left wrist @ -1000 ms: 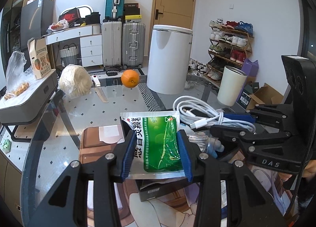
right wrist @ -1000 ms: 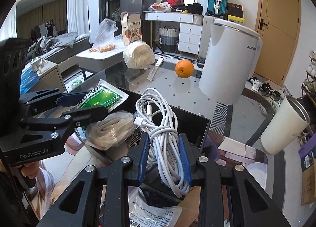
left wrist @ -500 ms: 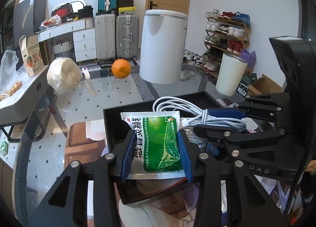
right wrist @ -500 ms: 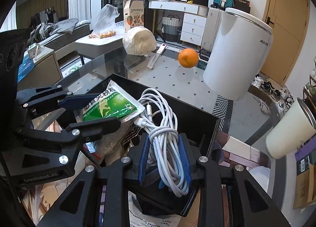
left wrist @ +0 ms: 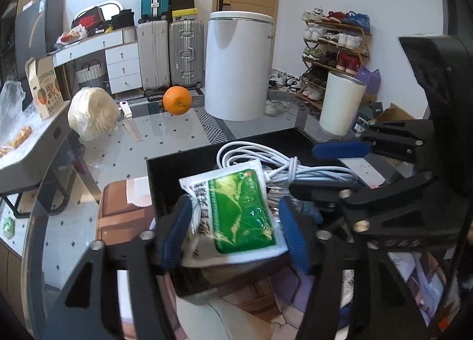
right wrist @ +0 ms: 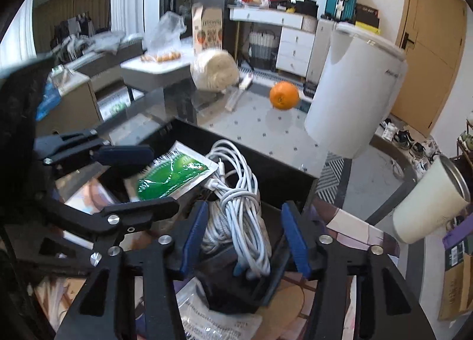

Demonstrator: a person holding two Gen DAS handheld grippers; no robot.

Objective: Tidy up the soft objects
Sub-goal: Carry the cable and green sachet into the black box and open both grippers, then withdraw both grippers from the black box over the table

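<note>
**Clerk:** Item one, location?

**Operator:** Flat green-and-white foil sachet (left wrist: 236, 215), lying in the black rectangular plastic tray (left wrist: 165, 168), on top of the contents. It sits between the blue pads of my left gripper (left wrist: 233, 236), whose jaws are opening; I see gaps on both sides, so it is released, not grasped.

**Clerk:** Orientation?

**Operator:** Long axis runs away from the left wrist camera, roughly along the fingers, far end tilted slightly left. Printed face up.

**Clerk:** Item two?

**Operator:** Coiled white charging cable bundle (right wrist: 239, 207), in the same tray, just beside the sachet and touching its corner. My right gripper (right wrist: 245, 236) straddles it, jaws opening, pads clear of the coil. Long axis runs forward along the fingers; the plug end points toward the sachet.

**Clerk:** Nearer hand?

**Operator:** Left for the sachet, right for the cable. I judge both deposited; withdrawal should go straight back along each axis.
</note>
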